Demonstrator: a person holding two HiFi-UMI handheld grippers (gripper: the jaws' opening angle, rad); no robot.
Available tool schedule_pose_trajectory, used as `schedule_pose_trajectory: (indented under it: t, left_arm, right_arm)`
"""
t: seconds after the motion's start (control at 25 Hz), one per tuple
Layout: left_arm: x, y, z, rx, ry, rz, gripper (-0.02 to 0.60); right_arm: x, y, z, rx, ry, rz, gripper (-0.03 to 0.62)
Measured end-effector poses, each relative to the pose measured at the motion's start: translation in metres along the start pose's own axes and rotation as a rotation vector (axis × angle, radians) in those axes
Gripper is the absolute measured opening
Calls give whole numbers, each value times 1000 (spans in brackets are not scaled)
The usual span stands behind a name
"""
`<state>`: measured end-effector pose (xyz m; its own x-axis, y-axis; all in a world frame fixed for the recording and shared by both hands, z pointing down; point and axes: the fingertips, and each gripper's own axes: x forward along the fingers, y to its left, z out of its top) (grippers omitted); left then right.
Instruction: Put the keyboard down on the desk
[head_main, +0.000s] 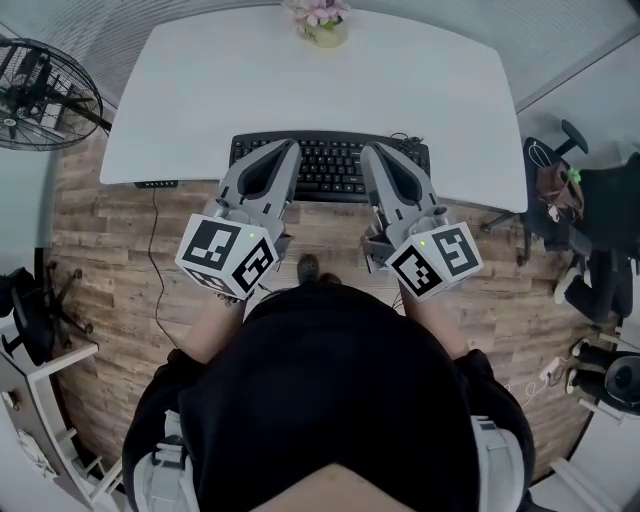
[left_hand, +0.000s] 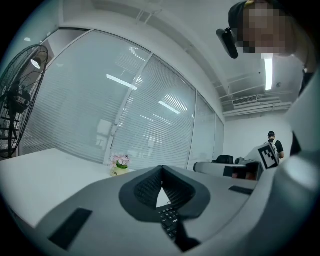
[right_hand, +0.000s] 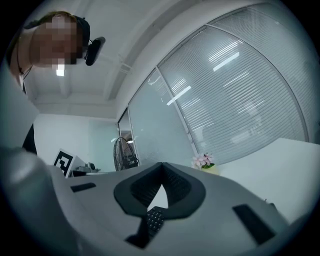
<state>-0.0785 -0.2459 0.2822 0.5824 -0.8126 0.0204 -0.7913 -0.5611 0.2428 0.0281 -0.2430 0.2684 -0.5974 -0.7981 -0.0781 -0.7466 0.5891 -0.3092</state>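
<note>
Both left gripper (head_main: 288, 149) and right gripper (head_main: 371, 151) hover clenched empty over the keyboard (head_main: 330, 168), probably because it's already flat on the desk (head_main: 200, 100).

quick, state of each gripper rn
left gripper: closed, tips together, nothing held, above the keyboard
right gripper: closed, tips together, nothing held

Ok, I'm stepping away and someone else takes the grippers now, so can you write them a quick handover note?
Left gripper: shut, tips together, nothing seen pinched, above the left part of the keyboard.
Right gripper: shut likewise, above its right part.
Keyboard: appears to lie flat along the near edge of the white desk.
Done: keyboard looks set down.
Left: probably just lift both grippers clear.
</note>
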Motion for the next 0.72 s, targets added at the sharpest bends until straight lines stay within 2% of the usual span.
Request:
schedule_pose_trajectory:
  t: [0.24,0.72]
  left_arm:
    - [2,-2,0,-10,2,-14,12]
    - [4,-7,7,-15,-22,-28,12]
  right_arm:
    - [0,5,0,0,12,33,3]
    - [-4,-1,5,6,13,23,3]
